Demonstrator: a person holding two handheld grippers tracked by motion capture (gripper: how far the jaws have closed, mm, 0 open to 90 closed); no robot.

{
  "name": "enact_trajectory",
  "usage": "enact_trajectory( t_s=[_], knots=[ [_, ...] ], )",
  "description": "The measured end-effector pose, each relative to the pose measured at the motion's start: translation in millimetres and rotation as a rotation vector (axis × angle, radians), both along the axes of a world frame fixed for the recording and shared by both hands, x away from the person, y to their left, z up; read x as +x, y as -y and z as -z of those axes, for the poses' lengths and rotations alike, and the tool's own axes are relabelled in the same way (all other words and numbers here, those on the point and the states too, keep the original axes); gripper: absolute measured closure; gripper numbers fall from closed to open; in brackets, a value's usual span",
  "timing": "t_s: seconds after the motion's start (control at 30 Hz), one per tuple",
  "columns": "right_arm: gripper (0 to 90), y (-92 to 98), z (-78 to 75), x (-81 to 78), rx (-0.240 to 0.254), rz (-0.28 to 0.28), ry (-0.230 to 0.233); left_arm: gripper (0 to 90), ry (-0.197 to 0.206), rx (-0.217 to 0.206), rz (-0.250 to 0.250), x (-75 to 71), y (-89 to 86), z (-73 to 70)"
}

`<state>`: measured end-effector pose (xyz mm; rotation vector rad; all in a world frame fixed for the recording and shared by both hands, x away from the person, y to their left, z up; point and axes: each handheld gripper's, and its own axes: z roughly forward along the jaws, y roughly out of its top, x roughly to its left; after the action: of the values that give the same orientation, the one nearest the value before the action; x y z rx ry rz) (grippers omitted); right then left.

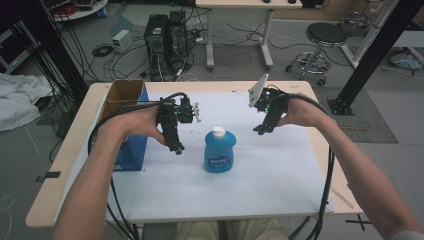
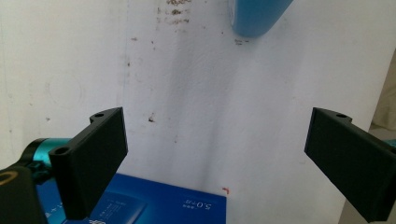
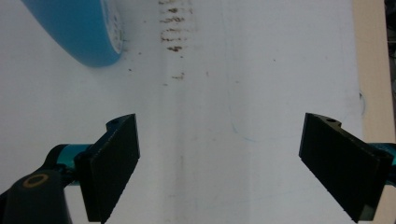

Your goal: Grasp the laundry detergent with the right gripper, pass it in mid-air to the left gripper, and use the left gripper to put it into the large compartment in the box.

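A blue bottle with a white cap stands upright on the white sheet near the table's middle. My left gripper hangs to the bottle's left, pointing down, jaws wide apart and empty. The left gripper view has the bottle's base at the top edge, beyond the open left gripper. My right gripper is held above the sheet to the bottle's right, apart from it. In the right gripper view the bottle lies at the upper left, and the right gripper is open with nothing between its jaws.
An open cardboard box with blue sides stands at the table's left, beside my left forearm; its blue face fills the bottom of the left gripper view. The table's wooden edge runs along the right. Computers, cables and a stool stand beyond the table.
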<state>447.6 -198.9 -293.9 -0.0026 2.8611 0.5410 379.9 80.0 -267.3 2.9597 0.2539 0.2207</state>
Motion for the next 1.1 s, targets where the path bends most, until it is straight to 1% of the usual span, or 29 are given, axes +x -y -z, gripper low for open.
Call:
enact_trajectory(
  t_s=[0.07, 0.2, 0.23, 0.3, 0.33, 0.37, 0.4, 0.47, 0.5, 0.6, 0.63, 0.8, 0.9, 0.93, 1.1],
  knots=[
    [11.5, 1.5, 4.6, -5.3, 0.025, 0.0, -0.012, 6.0, -0.001, 0.0, 0.001, -0.1, 0.0, 0.1],
    [11.5, 2.9, 14.6, -15.6, 0.051, -0.009, -0.025, 6.0, -0.003, 0.003, 0.001, 0.3, 0.1, 0.1],
    [11.5, 2.6, 16.7, -18.3, 0.054, -0.009, -0.029, 6.0, -0.003, 0.004, 0.002, 0.4, 0.3, 0.1],
    [11.5, 2.1, 20.0, -22.8, 0.062, -0.015, -0.017, 6.0, -0.005, 0.003, 0.005, 0.2, 0.8, -0.2],
    [11.5, 1.0, 21.2, -24.8, 0.056, -0.015, -0.025, 6.0, -0.003, 0.002, 0.006, 0.0, 1.0, 0.0],
    [11.5, -0.3, 21.8, -27.0, 0.053, -0.016, -0.023, 6.0, -0.003, 0.004, 0.006, -0.1, 1.1, -0.1],
    [11.5, -1.4, 22.1, -29.4, 0.066, -0.021, -0.022, 6.0, -0.004, 0.002, 0.004, -0.4, 1.1, 0.0],
    [11.6, -3.3, 23.2, -33.5, 0.106, -0.03, -0.041, 6.0, -0.002, 0.005, 0.009, -0.6, 0.9, -0.5],
    [11.5, -4.5, 24.6, -34.7, 0.118, -0.034, -0.045, 6.0, -0.002, 0.003, 0.007, -1.0, 0.7, -0.4],
    [11.5, -7.1, 28.8, -37.7, 0.126, -0.037, -0.048, 6.0, -0.002, 0.0, 0.005, -2.0, 0.2, -1.1],
    [11.5, -9.6, 34.2, -40.9, 0.134, -0.039, -0.06, 6.0, 0.0, 0.003, 0.008, -2.3, 0.0, -1.6],
    [11.5, -14.9, 43.9, -49.3, 0.17, -0.045, -0.087, 6.0, 0.003, -0.003, 0.006, -3.7, -1.2, -2.2],
    [11.5, -18.9, 48.6, -53.9, 0.209, -0.057, -0.102, 6.0, 0.001, -0.004, 0.006, -4.2, -1.2, -1.7],
    [11.5, -20.0, 49.8, -55.8, 0.224, -0.052, -0.11, 6.0, 0.0, -0.005, 0.007, -4.4, -1.1, -1.6],
    [11.6, -23.6, 54.5, -58.2, 0.293, -0.054, -0.125, 6.0, 0.001, -0.007, 0.006, -5.0, -1.1, -1.2]
  ],
)
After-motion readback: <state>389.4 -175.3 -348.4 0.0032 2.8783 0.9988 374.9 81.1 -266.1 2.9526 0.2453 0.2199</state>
